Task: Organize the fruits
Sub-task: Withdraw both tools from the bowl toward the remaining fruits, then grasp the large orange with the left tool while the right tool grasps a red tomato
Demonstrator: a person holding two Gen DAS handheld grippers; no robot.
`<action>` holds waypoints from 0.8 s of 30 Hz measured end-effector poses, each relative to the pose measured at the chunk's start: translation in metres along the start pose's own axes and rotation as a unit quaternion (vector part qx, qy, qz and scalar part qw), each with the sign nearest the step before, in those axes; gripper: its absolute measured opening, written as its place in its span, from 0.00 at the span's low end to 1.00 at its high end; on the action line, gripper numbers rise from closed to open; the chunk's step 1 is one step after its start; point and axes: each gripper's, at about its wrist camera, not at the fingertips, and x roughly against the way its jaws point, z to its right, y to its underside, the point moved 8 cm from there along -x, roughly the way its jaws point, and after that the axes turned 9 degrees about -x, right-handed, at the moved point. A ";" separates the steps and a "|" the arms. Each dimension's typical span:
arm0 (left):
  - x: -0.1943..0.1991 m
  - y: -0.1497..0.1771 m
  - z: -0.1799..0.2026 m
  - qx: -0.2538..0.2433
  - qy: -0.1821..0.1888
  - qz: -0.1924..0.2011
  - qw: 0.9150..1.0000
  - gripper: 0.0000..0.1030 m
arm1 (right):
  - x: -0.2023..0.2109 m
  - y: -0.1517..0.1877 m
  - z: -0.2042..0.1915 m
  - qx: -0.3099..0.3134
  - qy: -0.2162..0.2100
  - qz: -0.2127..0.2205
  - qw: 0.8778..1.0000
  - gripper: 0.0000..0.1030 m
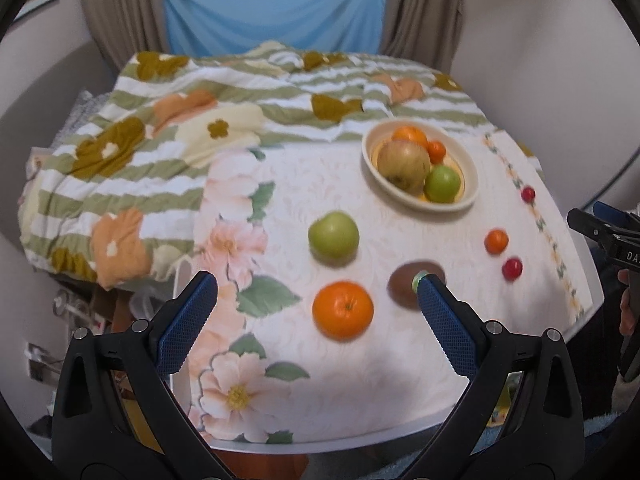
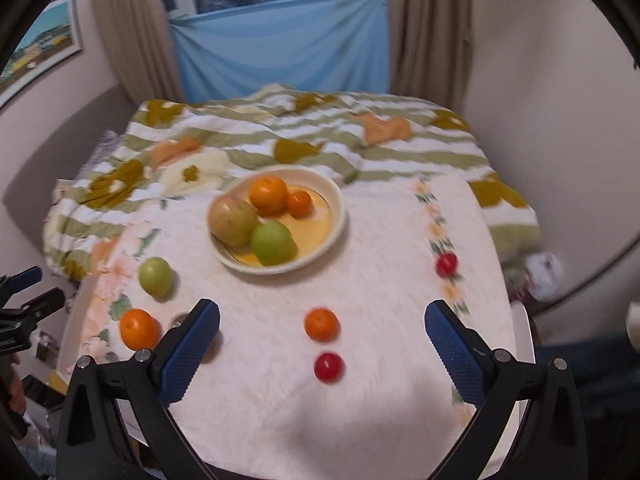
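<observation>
Both tools (image 1: 318, 286) (image 2: 322, 316) spread wide, empty, w/ fruit below.

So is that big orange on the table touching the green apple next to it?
Apart. The left wrist view shows bare tablecloth between the orange and the green apple.

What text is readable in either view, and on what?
"DA": white letters on the body of the right gripper at the right edge of the left wrist view; the word is cut off by the frame.
The kiwi carries a small round sticker at its end; print too blurred to read.
The framed picture on the wall shows no legible text.
Nothing else readable.
</observation>
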 end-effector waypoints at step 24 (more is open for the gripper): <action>-0.111 0.051 0.034 -0.062 0.074 -0.058 0.994 0.88 | -0.075 0.075 0.025 -0.048 0.034 -0.045 0.997 0.94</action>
